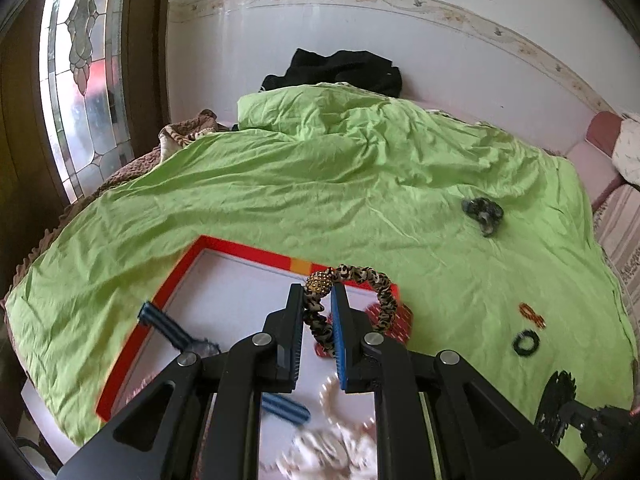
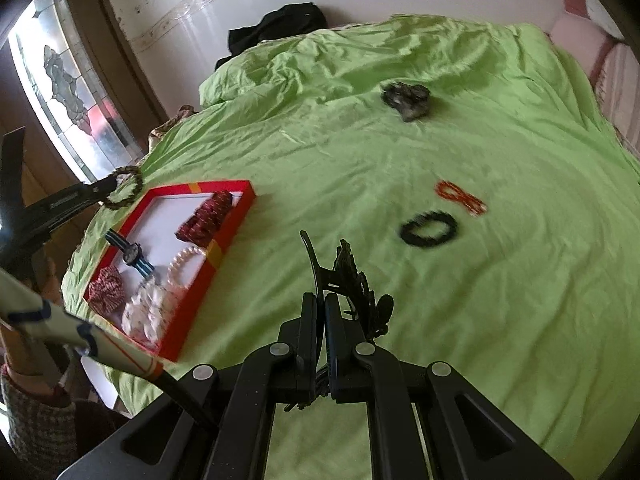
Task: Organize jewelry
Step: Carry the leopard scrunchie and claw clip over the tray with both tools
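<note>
My left gripper [image 1: 318, 294] is shut on a leopard-print bracelet [image 1: 380, 292] with a gold bead and holds it above the red-rimmed tray [image 1: 240, 246]. The right wrist view shows that bracelet [image 2: 128, 188] past the tray's far left corner [image 2: 160, 190]. The tray holds a blue striped watch [image 2: 130, 254], a pearl bracelet [image 2: 186, 266], red scrunchies [image 2: 206, 214] and a white scrunchie [image 2: 146, 314]. My right gripper [image 2: 320, 300] is shut on a black hair claw clip [image 2: 352, 280] above the green sheet, right of the tray.
On the green bedsheet [image 2: 360, 152] lie a black ring scrunchie [image 2: 430, 229], an orange-red band [image 2: 460, 198] and a dark grey scrunchie [image 2: 406, 100]. Black clothes [image 1: 340, 68] are heaped by the wall. A stained-glass window [image 1: 80, 80] is at the left.
</note>
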Tool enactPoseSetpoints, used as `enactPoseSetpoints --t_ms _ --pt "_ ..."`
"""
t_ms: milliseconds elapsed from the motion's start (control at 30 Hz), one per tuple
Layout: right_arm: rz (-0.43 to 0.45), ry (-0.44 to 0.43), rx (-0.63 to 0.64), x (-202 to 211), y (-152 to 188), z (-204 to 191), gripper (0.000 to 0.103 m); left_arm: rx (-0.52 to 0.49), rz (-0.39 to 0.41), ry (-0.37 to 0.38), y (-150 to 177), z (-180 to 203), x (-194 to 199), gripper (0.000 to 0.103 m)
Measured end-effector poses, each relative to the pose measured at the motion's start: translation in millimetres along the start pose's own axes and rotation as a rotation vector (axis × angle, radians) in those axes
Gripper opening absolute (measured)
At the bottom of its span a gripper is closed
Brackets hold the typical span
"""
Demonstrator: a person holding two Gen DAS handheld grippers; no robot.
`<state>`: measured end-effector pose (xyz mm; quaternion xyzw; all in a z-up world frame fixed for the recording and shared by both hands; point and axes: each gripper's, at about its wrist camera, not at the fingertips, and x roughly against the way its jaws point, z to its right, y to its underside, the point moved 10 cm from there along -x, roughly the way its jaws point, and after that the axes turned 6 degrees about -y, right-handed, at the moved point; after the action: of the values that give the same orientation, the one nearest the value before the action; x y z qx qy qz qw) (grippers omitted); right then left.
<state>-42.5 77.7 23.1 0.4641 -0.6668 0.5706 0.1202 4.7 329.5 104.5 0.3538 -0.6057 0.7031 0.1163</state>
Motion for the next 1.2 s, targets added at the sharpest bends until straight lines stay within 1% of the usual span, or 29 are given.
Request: enactPoseSetpoints --t_ms 233,400,567,700,867,967,1067,1200 --pt "-0.017 -0.036 0.084 -32.8 -29.1 -54.6 0.005 0.086 -0.039 0.024 -3.0 -33.5 -31.0 0.013" --pt "-0.033 -0.060 0.143 -59.3 -47.6 -93.8 0.005 0.126 -0.036 -0.001 -6.1 -62.3 -43.5 0.013" --pt "-0.046 -0.090 0.180 -84.0 -68.0 -129.7 0.005 0.231 -0.064 0.017 -8.9 -98.2 -63.2 0.013" --pt "-0.049 -0.099 0.222 -107.5 -88.2 -159.9 0.005 0.282 -0.103 0.031 -5.4 -111.7 -80.8 0.013" --pt "-0.075 -0.118 0.247 -140.9 -103.7 -193.3 0.005 0.321 -0.128 0.015 -2.7 -124.5 -99.2 0.013" --pt "-0.105 -0.119 0.237 -163.6 -105.2 -202.5 0.005 0.331 -0.142 0.009 -0.2 -128.7 -107.4 0.013" --pt "-0.139 -0.127 0.187 -189.8 -104.8 -203.7 0.005 0.334 -0.159 -0.002 4.8 -132.6 -115.4 0.013" --pt "-0.190 -0.144 0.123 -218.9 -99.7 -201.1 0.005 0.339 -0.189 0.007 10.4 -134.2 -126.0 0.013"
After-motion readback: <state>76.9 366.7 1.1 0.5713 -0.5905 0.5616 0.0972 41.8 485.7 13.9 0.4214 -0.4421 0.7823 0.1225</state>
